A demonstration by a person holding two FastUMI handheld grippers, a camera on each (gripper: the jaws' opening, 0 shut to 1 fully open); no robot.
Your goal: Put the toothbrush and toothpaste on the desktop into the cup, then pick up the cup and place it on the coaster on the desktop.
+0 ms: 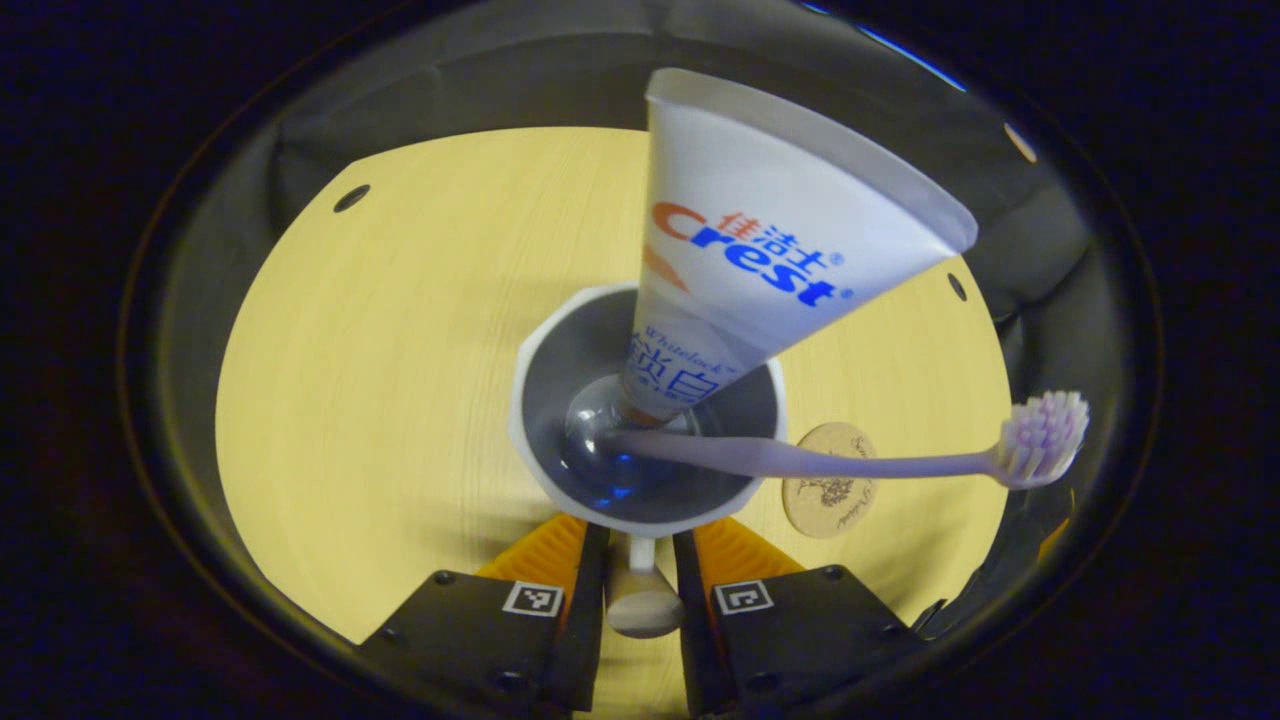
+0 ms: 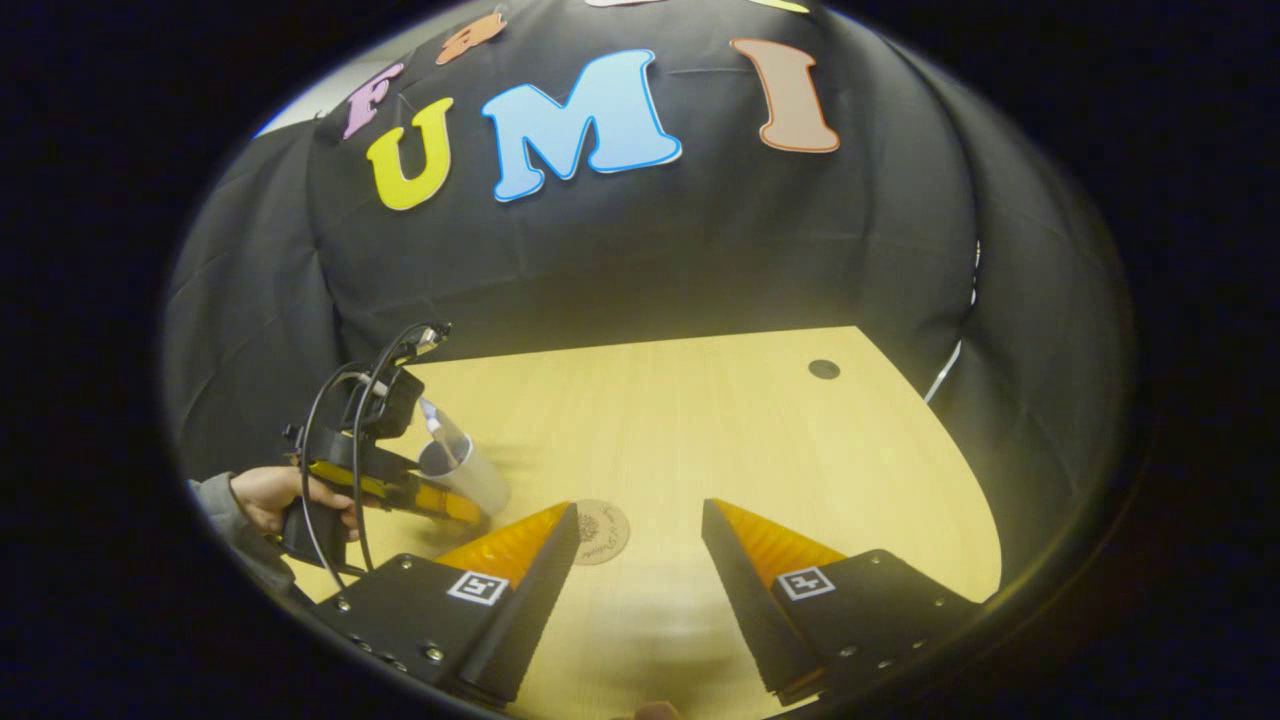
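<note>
Left gripper view, left claw (image 1: 641, 560) clamping cup (image 1: 560, 350) handle, seemingly lifted.

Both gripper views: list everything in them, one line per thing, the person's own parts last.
white plastic cup: one, white with grey inside, on the desktop, its handle between the left gripper's fingers
white toothpaste tube: one, white, standing in the cup
pale purple toothbrush: one, handle in the cup, head out over the rim
round wooden coaster: one, tan, on the desktop beside the cup
light wooden desktop: one, pale yellow
left gripper: black and orange, shut on the cup's handle
right gripper: black and orange, open
hand: one, holding the left gripper
</note>
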